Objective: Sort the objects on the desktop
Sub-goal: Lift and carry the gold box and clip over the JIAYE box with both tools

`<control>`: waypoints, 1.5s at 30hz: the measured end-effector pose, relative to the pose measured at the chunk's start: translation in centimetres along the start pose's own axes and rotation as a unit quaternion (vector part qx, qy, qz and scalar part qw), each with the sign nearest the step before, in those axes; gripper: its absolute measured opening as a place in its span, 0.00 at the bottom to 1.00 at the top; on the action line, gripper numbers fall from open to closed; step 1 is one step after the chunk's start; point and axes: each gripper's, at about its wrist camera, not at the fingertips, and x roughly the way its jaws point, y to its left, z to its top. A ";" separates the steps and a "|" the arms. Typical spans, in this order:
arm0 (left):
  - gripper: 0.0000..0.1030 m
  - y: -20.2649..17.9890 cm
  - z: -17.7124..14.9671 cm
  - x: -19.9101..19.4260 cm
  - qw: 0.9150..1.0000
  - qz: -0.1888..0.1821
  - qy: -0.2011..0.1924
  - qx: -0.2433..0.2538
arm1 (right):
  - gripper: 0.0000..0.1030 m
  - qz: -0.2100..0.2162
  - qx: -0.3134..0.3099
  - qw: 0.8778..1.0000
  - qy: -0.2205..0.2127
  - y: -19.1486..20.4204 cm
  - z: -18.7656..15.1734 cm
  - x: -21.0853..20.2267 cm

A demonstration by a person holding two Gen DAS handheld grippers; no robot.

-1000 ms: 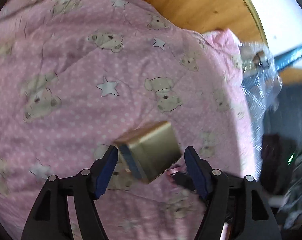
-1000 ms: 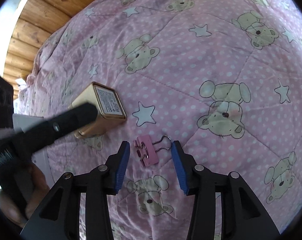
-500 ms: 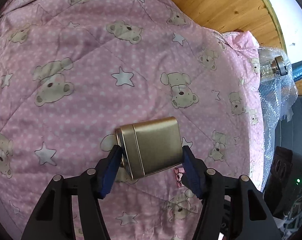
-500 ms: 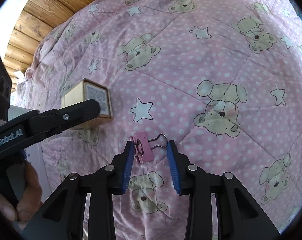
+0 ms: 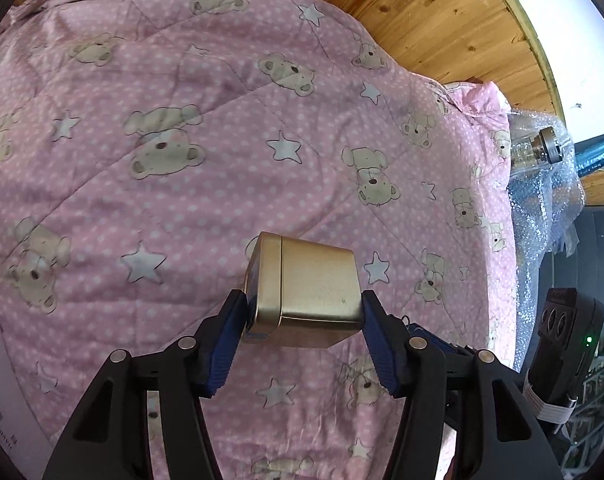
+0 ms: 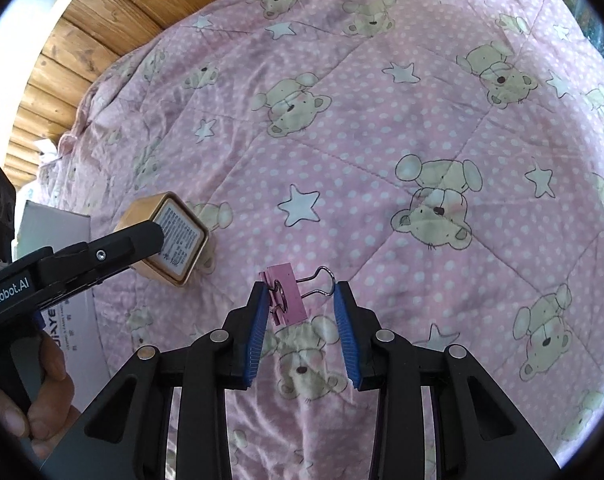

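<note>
My left gripper [image 5: 304, 320] is closed on the gold tin [image 5: 306, 294]; both blue pads press its two sides, and the tin is tilted above the pink quilt [image 5: 182, 120]. From the right wrist view I see the label on one end of this tin, and a hand [image 6: 42, 408] holding the left gripper's handle. A white box [image 6: 58, 232] is near it, at the quilt's edge. My right gripper [image 6: 302, 316] is around the pink binder clip [image 6: 288, 298], which lies on the quilt. The left pad touches the pink body, the right pad [image 6: 346, 332] reaches the wire handle; whether the clip is squeezed, I cannot tell.
</note>
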 end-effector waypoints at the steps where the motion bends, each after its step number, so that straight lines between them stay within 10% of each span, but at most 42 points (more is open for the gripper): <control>1: 0.57 0.1 -0.2 -0.3 1.000 0.000 -0.002 -0.001 | 0.34 0.000 -0.002 1.000 -0.002 0.2 -0.2 -0.2; 45: 0.57 4.3 -14.2 -22.9 0.978 -0.009 -0.196 -0.066 | 0.34 0.059 -0.204 0.975 -0.062 18.4 -10.7 -11.3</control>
